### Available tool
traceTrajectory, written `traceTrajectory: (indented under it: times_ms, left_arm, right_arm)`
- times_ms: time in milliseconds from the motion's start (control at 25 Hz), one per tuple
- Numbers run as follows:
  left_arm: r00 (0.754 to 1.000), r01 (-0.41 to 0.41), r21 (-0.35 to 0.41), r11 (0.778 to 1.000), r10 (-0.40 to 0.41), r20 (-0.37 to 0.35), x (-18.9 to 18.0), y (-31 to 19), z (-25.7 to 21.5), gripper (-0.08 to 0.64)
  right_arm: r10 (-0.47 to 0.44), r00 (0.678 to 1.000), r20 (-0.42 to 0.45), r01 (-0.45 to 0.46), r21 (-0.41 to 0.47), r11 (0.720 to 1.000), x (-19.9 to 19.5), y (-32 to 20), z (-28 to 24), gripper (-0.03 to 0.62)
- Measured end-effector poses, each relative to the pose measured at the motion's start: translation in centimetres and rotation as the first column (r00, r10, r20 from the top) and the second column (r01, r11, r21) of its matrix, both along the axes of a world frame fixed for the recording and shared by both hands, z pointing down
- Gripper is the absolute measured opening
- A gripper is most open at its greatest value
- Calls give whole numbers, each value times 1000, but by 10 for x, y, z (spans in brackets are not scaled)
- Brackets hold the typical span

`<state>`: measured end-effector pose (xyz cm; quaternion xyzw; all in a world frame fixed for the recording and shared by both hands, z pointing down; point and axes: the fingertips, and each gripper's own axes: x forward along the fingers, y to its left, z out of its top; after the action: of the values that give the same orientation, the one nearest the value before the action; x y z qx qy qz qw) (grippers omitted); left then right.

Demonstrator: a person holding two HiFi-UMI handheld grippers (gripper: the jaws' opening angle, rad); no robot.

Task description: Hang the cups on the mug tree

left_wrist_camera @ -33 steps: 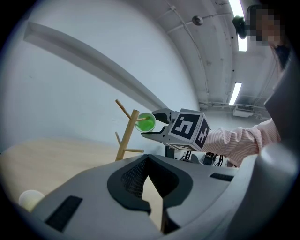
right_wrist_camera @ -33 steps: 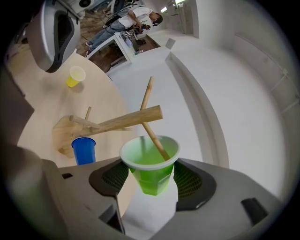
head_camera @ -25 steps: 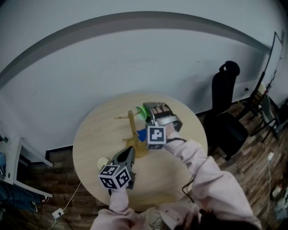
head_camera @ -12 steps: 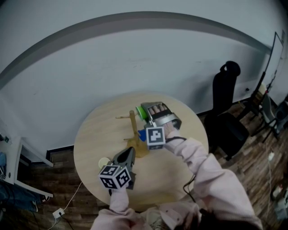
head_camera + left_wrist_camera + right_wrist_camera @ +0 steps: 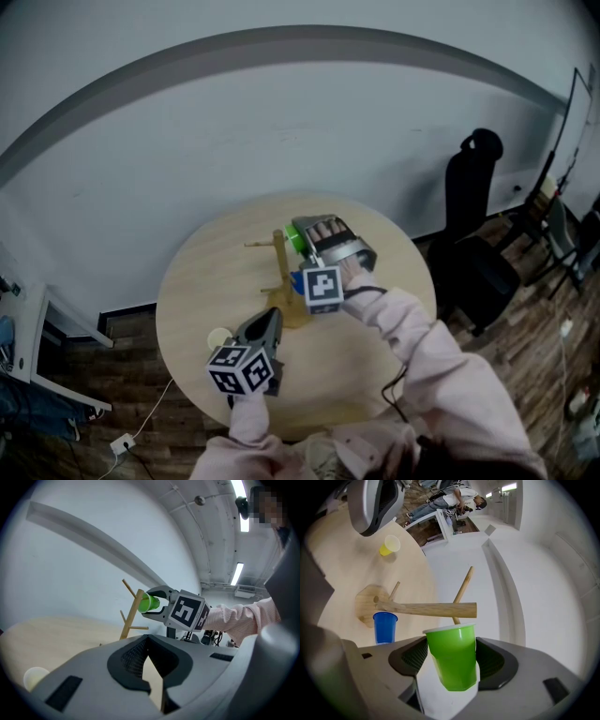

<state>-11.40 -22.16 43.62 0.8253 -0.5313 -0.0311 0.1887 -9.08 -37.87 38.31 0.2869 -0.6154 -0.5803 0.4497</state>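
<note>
My right gripper (image 5: 452, 659) is shut on a green cup (image 5: 453, 654), which lies on its side with its rim close against the top end of the wooden mug tree (image 5: 426, 607); whether they touch I cannot tell. From the left gripper view the green cup (image 5: 149, 603) has its mouth against the post (image 5: 131, 613). A blue cup (image 5: 384, 626) stands by the tree's base. Over on the round table (image 5: 375, 375) a yellow cup (image 5: 217, 337) stands near the left edge. My left gripper (image 5: 263, 330) hovers by the tree's base, its jaws shut and holding nothing.
A black office chair (image 5: 469, 234) stands right of the table, beside a pale wall. A cable and plug (image 5: 122, 442) lie on the wooden floor at the lower left. A person's pink sleeve (image 5: 422, 356) reaches across the table's right half.
My right gripper has rolled a little and edged the green cup slightly left toward the tree's post. The left gripper has stayed put.
</note>
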Motion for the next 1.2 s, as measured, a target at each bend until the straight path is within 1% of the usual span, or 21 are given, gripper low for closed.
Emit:
traceTrajectory:
  times_ms: [280, 400, 480, 720, 800, 880, 1200]
  left_arm:
    - [1000, 1, -3, 1000, -1, -2, -1, 4, 2, -5]
    - [1000, 1, -8, 1000, -1, -5, -1, 5, 3, -5]
    - [1000, 2, -10, 1000, -2, -4, -1, 7, 4, -5]
    - [1000, 3, -17, 1000, -3, -6, 0, 11, 6, -5]
    - [1000, 1, -19, 1000, -2, -5, 1, 11, 8, -5]
    - [1000, 2, -25, 1000, -2, -5, 2, 12, 10, -6]
    - [1000, 18, -37, 999, -18, -10, 5, 15, 16, -5]
  right_arm:
    - [-10, 1000, 16, 11, -19, 1000, -4, 6, 2, 326]
    - [-10, 999, 38, 12, -39, 999, -4, 6, 8, 378]
    - [-13, 998, 57, 16, -48, 999, -4, 7, 12, 390]
    - [-21, 996, 86, 23, -13, 1000, -4, 13, 5, 396]
    - [-35, 996, 81, 35, 1, 999, -4, 17, 0, 396]
    - [-45, 996, 79, 46, -1, 999, -2, 20, 1, 396]
    - [-77, 987, 144, 79, -4, 997, 12, 31, 11, 391]
